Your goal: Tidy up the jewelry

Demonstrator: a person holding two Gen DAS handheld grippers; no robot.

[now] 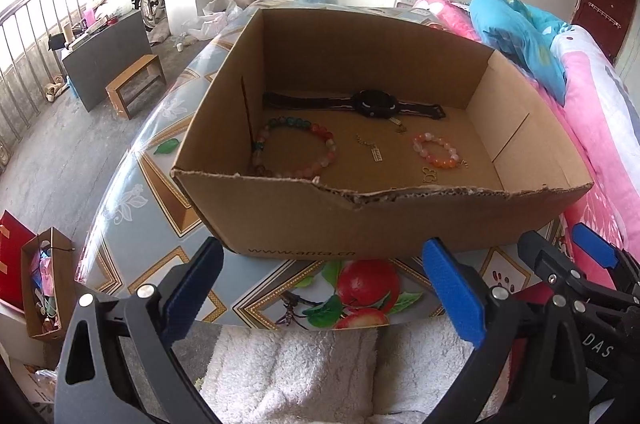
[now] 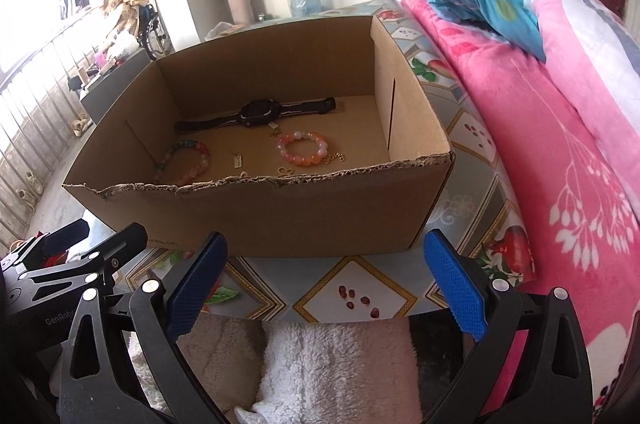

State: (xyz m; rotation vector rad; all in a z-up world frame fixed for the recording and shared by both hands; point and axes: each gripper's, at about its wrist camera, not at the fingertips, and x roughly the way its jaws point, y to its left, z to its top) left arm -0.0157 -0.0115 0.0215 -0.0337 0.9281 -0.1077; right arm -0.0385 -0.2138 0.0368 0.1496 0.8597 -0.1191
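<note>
In the left wrist view, the left gripper (image 1: 322, 288) hangs with jaws spread and empty before the cardboard box (image 1: 400, 220), where the watch (image 1: 374, 103) and bracelets lie arranged. In the right wrist view, the right gripper (image 2: 325, 280) is likewise wide and empty; the sorting looks nearly done, so the next move likely calls for reaching over the near wall.

Watch (image 1: 374, 103), 2 bead bracelets (image 1: 294, 148) flat in box (image 1: 360, 224)

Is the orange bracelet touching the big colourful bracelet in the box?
Apart. In the left wrist view, the orange bracelet and the colourful bracelet lie on the box floor with bare cardboard and a small gold charm between them.
</note>
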